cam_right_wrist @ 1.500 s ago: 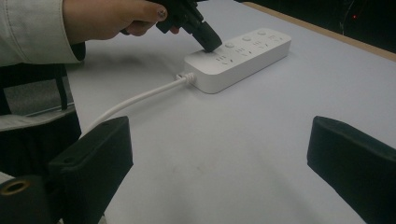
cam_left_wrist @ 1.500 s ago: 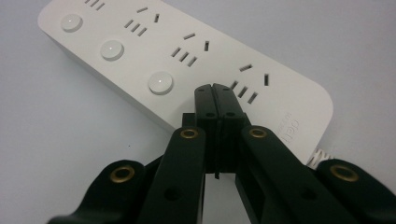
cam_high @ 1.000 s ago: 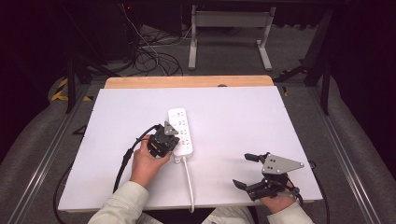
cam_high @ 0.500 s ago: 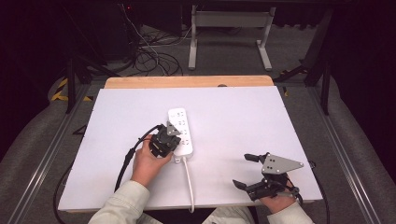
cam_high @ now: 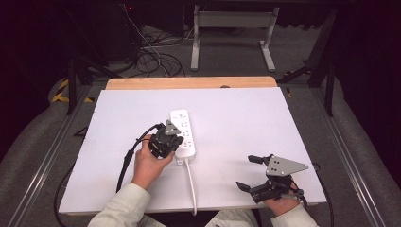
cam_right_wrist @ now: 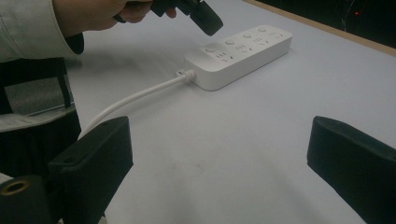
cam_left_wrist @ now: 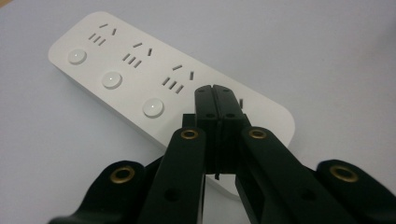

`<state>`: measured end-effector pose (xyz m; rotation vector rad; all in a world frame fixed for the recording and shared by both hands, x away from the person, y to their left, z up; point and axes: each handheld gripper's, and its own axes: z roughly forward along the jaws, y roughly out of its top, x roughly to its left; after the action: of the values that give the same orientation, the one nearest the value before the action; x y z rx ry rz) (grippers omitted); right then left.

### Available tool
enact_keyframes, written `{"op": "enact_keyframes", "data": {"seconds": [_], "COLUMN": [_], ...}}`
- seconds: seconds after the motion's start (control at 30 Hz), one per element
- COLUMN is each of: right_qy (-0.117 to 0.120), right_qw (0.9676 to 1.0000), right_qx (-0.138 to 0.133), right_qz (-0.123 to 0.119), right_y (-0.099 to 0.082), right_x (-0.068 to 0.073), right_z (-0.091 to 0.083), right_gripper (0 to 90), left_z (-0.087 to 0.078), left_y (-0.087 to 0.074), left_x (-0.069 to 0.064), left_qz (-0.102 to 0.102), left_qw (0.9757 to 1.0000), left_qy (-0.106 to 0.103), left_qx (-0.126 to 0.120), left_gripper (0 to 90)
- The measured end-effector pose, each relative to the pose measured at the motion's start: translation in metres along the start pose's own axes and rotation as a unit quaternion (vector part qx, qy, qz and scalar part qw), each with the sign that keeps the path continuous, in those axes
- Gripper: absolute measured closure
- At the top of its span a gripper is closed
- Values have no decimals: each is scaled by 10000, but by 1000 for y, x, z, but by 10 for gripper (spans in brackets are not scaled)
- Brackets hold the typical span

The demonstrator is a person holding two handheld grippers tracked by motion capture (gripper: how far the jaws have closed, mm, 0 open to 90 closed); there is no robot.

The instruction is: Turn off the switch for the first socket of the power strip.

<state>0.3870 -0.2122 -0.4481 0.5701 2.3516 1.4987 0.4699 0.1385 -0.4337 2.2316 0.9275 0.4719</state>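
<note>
Four round buttons top the rigid, light, slippery power strip (cam_high: 185, 132); left gripper (cam_left_wrist: 215, 95), jaws pressed together, hovers at its 6 o'clock end. Right gripper (cam_high: 245, 172) spread, idle.

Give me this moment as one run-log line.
left gripper: shut, tips over power strip near its cord end | right gripper: open, empty, apart from strip | strip: flat on table
</note>
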Motion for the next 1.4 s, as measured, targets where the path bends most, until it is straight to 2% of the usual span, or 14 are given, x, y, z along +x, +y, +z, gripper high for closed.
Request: {"op": "enact_keyframes", "data": {"seconds": [0.3, 0.57, 0.7, 0.77, 0.9, 1.03, 1.13, 1.23, 1.3, 1.4], "right_qy": [-16, -7, -6, -9, -24, -20, -21, -31, -32, -36], "right_qw": [10000, 10000, 10000, 10000, 10000, 10000, 10000, 10000, 10000, 10000], "right_qx": [19, 13, 6, -1, -12, -24, -32, -27, -30, -35], "right_qz": [-8, 3, 1, 5, -2, 6, 3, -1, -3, -1], "right_y": [0, 0, 0, 0, 0, 0, 0, 0, 0, 0], "right_x": [-1, 0, -1, -1, 0, -1, 0, 0, 0, 0], "right_z": [0, 0, 0, 0, -2, -1, -2, -2, -2, -2], "right_gripper": [70, 70, 70, 70, 70, 70, 70, 70, 70, 70], "left_z": [-15, -21, -28, -32, -46, -59, -68, -76, -81, -90], "left_y": [3, 5, 6, 6, 4, 2, 1, -2, -5, -11], "left_x": [-1, -4, -4, -4, -5, -4, -6, -9, -10, -11], "left_qz": [75, 86, 58, 73, 147, 147, 183, 218, 282, 352], "left_qw": [9999, 9997, 9992, 9984, 9966, 9932, 9904, 9886, 9872, 9864], "left_qy": [46, -63, -180, -332, -400, -453, -579, -647, -644, -550], "left_qx": [-129, -198, -353, -448, -703, -1061, -1244, -1345, -1432, -1510], "left_gripper": [900, 900, 899, 756, 638, 523, 501, 473, 438, 389]}}
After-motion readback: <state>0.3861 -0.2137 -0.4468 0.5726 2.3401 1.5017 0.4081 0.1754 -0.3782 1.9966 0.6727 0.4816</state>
